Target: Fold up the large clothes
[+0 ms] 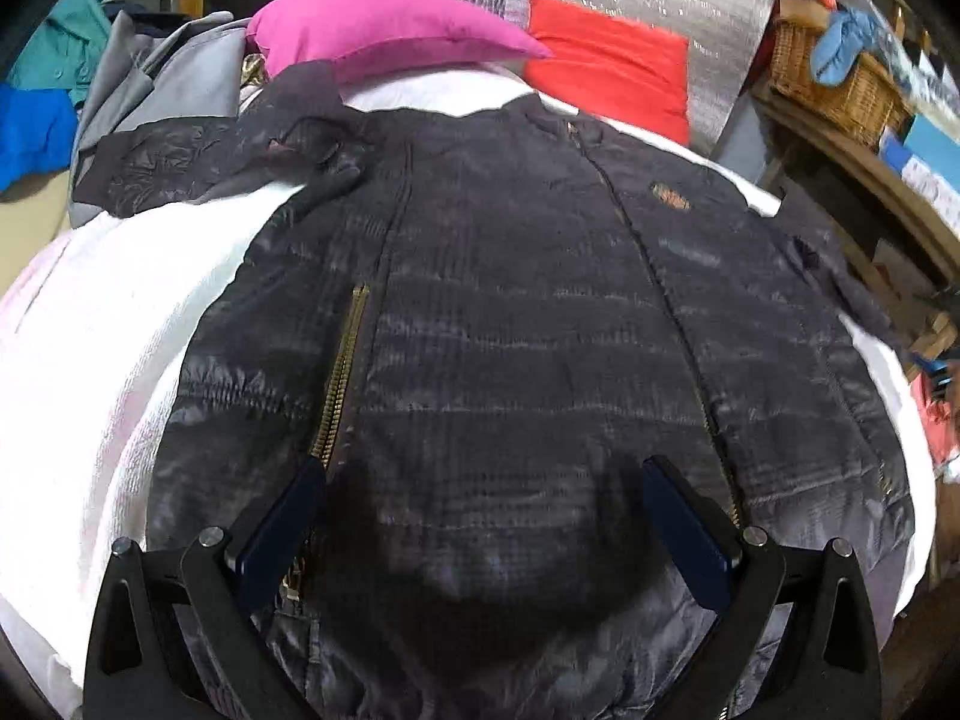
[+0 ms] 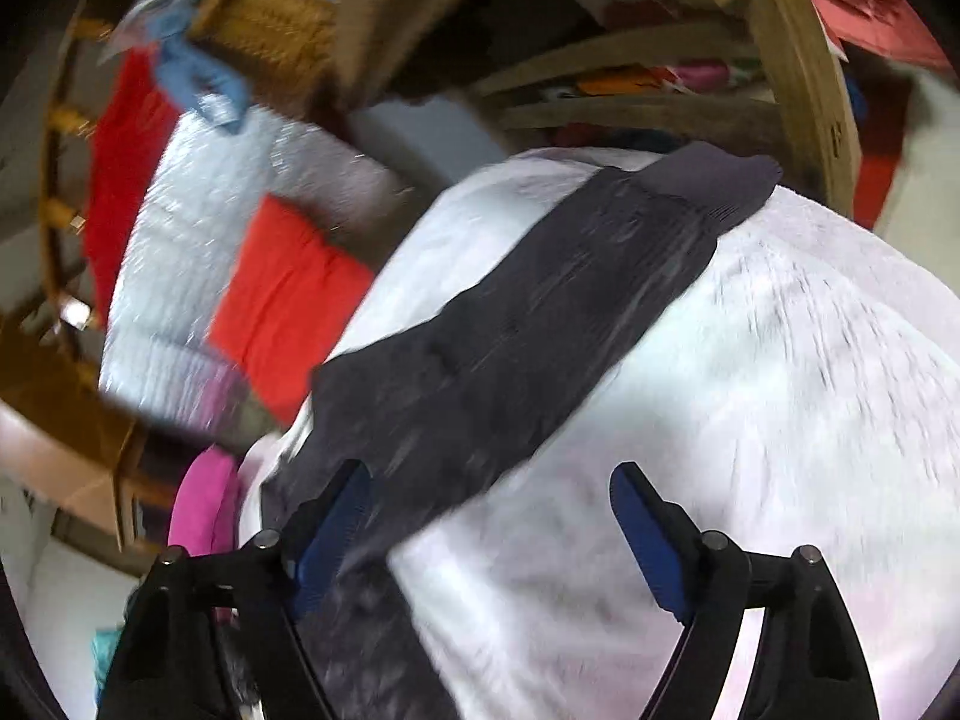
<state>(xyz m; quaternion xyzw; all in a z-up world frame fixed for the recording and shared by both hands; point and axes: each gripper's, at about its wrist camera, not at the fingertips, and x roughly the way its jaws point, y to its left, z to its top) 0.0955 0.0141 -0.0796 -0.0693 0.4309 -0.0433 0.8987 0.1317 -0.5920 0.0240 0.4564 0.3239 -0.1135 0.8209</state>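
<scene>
Now – left claw (image 1: 483, 468) released | right claw (image 2: 489, 474) released | jacket (image 1: 510, 312) flat – white cover (image 1: 90, 330)

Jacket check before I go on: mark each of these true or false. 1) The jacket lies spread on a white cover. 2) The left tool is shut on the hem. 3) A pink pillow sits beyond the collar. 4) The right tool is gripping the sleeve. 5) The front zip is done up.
1) True: the jacket lies flat on the white cover.
2) False: the left tool is open over the hem, gripping nothing.
3) True: the pink pillow lies past the collar.
4) False: the right tool is open; the sleeve lies loose.
5) True: the front zip runs closed.
</scene>
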